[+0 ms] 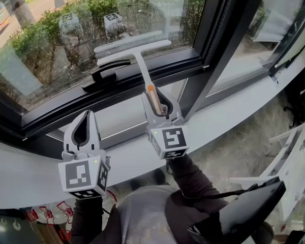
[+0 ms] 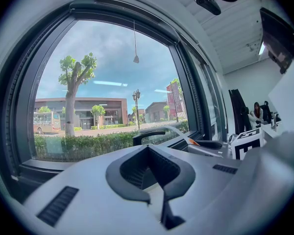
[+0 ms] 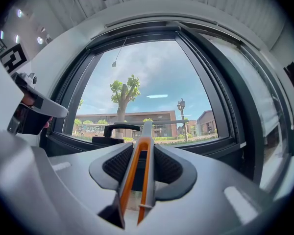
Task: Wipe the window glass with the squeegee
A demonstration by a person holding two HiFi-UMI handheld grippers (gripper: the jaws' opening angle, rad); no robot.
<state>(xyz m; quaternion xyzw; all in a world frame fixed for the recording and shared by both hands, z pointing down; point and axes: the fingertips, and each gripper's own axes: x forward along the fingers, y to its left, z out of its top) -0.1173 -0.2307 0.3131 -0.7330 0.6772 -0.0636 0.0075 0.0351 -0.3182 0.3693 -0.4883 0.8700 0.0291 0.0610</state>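
Note:
A white T-shaped squeegee point(image 1: 141, 64) with an orange stripe on its handle points up at the window glass point(image 1: 66, 39), its blade against the lower part of the pane. My right gripper point(image 1: 156, 99) is shut on the handle. In the right gripper view the handle point(image 3: 141, 155) runs out between the jaws toward the glass point(image 3: 152, 82). My left gripper point(image 1: 86, 117) hangs lower left over the sill, shut with nothing in it. In the left gripper view its jaws point(image 2: 148, 148) meet, empty, in front of the glass point(image 2: 103, 77).
A black window handle point(image 1: 104, 72) sticks out from the lower frame just left of the squeegee. A dark mullion point(image 1: 229, 39) divides this pane from the one to the right. The white sill point(image 1: 234, 116) runs below. A hedge and a street lie outside.

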